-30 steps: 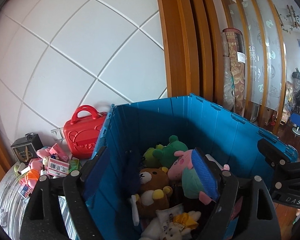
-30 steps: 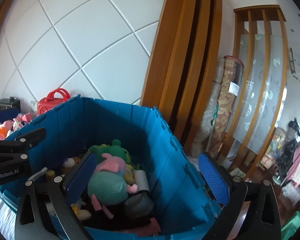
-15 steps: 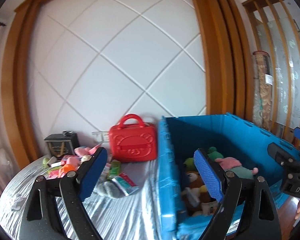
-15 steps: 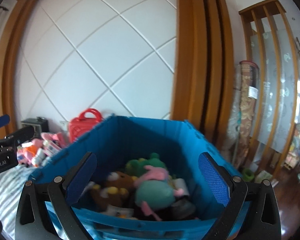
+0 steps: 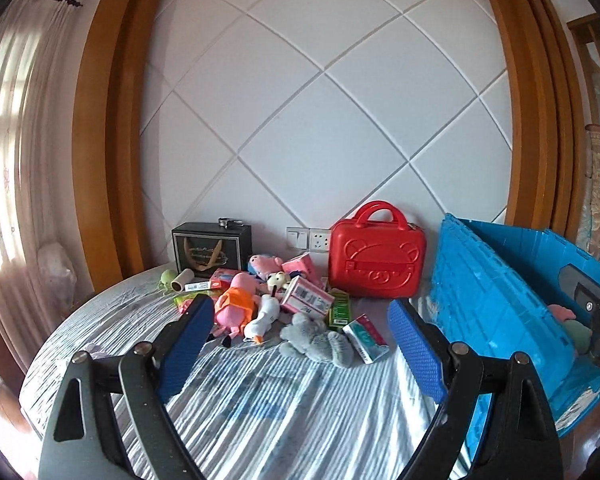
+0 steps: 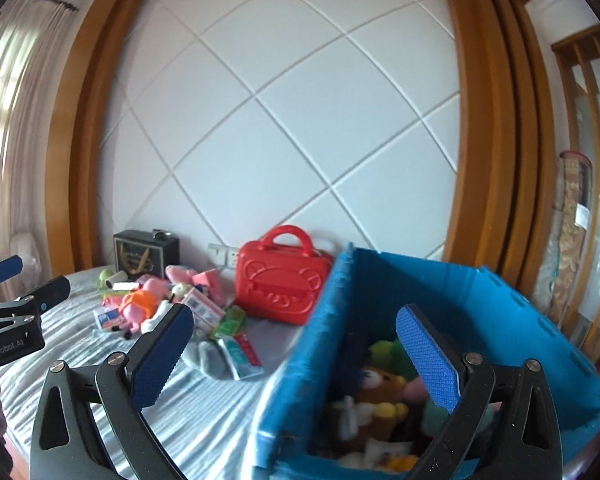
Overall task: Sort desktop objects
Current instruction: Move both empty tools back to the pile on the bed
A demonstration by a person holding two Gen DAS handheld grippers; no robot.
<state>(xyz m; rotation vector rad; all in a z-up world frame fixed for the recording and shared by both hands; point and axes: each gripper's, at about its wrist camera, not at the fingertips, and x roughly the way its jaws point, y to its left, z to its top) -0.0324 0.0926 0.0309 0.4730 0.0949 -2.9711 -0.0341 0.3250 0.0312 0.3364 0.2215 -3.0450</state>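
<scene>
Both claws were released and carried nothing. The left claw [image 5: 300, 344] hung above the striped tabletop [image 5: 260, 408], its blue pads spread wide. Just ahead of it, nearest of all the clutter, lay a grey plush toy [image 5: 316, 340], with a small white-and-teal box [image 5: 366, 338] touching its right side. Farther ahead sat the rest of the heap: a pink pig doll in orange [image 5: 236, 306], a white duck toy [image 5: 262, 318], a labelled pink carton [image 5: 306, 300] and a green packet [image 5: 339, 311]. Beyond them, against the wall, stood a red carry case [image 5: 376, 258] and, to the left of it, a black box [image 5: 211, 245].

The right claw [image 6: 296, 356] hovered with its left pad over the tabletop and its right pad over the blue crate [image 6: 520, 312], which stood to the right of the heap and already held a brown bear plush [image 6: 380, 384] and other soft toys, blurred here.

The grey plush looked light and limp; it would probably squash between the pads and sag, so a pinch across its thick middle seemed safer than a limb. The little box beside it looked stiff, light and smooth-faced, likely best taken across its narrow sides, since a grip on the flat faces might slip.
</scene>
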